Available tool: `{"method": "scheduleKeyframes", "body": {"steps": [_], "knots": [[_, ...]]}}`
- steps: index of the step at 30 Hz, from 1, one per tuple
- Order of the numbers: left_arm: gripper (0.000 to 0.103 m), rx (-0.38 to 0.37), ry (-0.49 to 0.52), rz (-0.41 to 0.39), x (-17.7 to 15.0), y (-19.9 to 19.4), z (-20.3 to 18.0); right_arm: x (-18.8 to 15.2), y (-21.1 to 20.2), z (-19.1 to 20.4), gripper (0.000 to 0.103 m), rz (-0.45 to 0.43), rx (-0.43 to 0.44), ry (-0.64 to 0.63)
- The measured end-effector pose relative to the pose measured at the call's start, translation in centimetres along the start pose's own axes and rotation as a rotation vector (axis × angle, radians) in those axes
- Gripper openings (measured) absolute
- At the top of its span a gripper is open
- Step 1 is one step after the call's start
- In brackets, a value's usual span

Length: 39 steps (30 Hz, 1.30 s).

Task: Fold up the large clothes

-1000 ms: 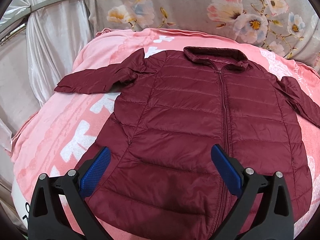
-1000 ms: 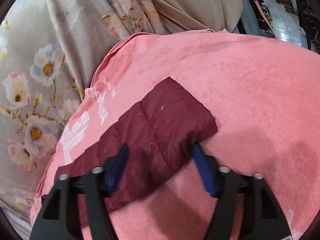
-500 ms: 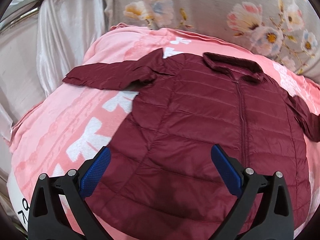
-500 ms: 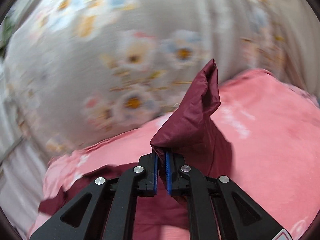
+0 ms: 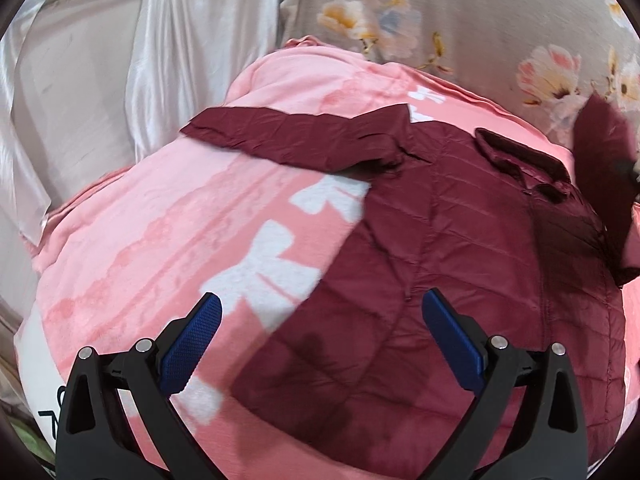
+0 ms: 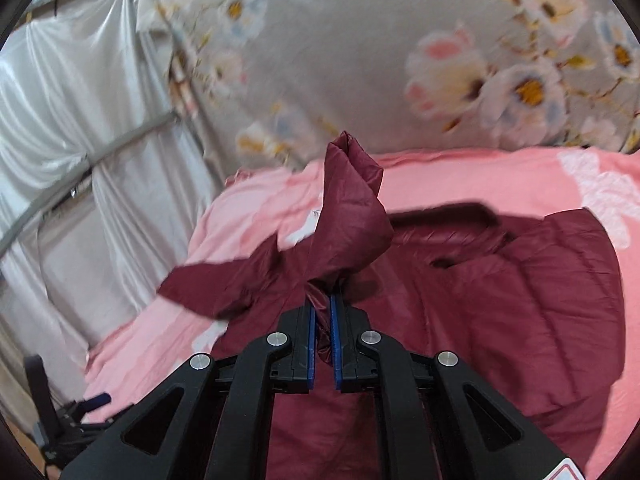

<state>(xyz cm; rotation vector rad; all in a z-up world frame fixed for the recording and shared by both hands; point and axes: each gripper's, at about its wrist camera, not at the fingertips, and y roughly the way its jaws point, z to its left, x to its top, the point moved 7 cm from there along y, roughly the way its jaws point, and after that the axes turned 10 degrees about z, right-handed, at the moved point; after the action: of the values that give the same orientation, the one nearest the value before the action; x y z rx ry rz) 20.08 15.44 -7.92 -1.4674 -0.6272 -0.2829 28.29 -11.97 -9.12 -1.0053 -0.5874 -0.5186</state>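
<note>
A maroon quilted jacket (image 5: 460, 264) lies front up on a pink blanket (image 5: 168, 224), collar at the far side. One sleeve (image 5: 296, 136) stretches flat to the left. My left gripper (image 5: 320, 332) hovers open above the jacket's left hem edge, nothing between its blue pads. In the right wrist view my right gripper (image 6: 323, 312) is shut on the cuff of the other sleeve (image 6: 352, 216), which stands bunched above the pads, lifted over the jacket body (image 6: 540, 304). That raised sleeve (image 5: 600, 148) also shows at the left wrist view's right edge.
A floral curtain (image 5: 460, 20) hangs behind the bed. Silvery white drapes (image 5: 100, 80) and a metal rail (image 6: 80, 176) stand at the left. The pink blanket carries white bow prints (image 5: 272, 264). Dark equipment (image 6: 52, 420) sits on the floor at lower left.
My right gripper closed on the sleeve cuff, lifted it off the blanket and swung it over the jacket body. My left gripper drifted left, from over the jacket's middle to its left edge.
</note>
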Motion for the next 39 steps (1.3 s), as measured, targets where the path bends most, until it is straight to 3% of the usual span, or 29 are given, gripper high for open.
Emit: {"method": "scheduleKeyframes", "body": {"steps": [8, 13, 15, 17, 22, 26, 29, 31, 33, 35, 36, 38, 39], "knots": [[0.098, -0.05, 0.004, 0.002, 0.2, 0.5, 0.6, -6.7, 8.2, 3.0, 0.007, 0.2, 0.031, -0.001], [0.098, -0.154, 0.008, 0.016, 1.6, 1.1, -1.2, -9.6, 10.6, 3.7, 0.019, 0.298, -0.01, -0.019], [0.098, -0.198, 0.004, 0.035, 2.0, 1.7, -2.2, -9.9, 9.8, 3.8, 0.034, 0.289, -0.004, -0.003], [0.098, -0.253, -0.002, 0.067, 2.4, 2.6, -3.7, -10.0, 7.5, 3.6, 0.057, 0.235, 0.004, 0.021], [0.098, -0.402, -0.03, 0.155, 3.2, 5.8, -7.9, -10.7, 1.9, 0.1, 0.059, 0.142, -0.037, 0.124], [0.098, -0.472, -0.09, 0.277, 3.0, 9.7, -10.2, -11.6, -3.2, -6.8, 0.059, 0.053, -0.136, 0.29], [0.097, -0.505, -0.158, 0.311, 2.9, 11.1, -10.8, -11.9, -5.2, -11.2, 0.059, 0.015, -0.18, 0.394], [0.09, -0.51, -0.178, 0.294, 3.4, 11.0, -11.1, -11.9, -6.3, -14.4, 0.06, -0.019, -0.178, 0.482], [0.073, -0.522, -0.177, 0.297, 3.8, 11.0, -11.5, -11.5, -6.7, -17.2, 0.06, -0.041, -0.17, 0.556], [0.047, -0.518, -0.155, 0.311, 4.2, 11.3, -12.1, -10.8, -6.4, -19.2, 0.06, -0.05, -0.165, 0.603], [0.028, -0.507, -0.144, 0.314, 4.4, 11.5, -12.0, -10.5, -6.1, -19.6, 0.06, -0.051, -0.165, 0.614], [0.005, -0.476, -0.12, 0.305, 5.1, 11.6, -12.2, -10.0, -5.4, -20.8, 0.059, -0.048, -0.169, 0.637], [0.003, -0.473, -0.114, 0.299, 5.4, 11.6, -12.0, -9.7, -4.7, -21.4, 0.059, -0.044, -0.161, 0.655]]}}
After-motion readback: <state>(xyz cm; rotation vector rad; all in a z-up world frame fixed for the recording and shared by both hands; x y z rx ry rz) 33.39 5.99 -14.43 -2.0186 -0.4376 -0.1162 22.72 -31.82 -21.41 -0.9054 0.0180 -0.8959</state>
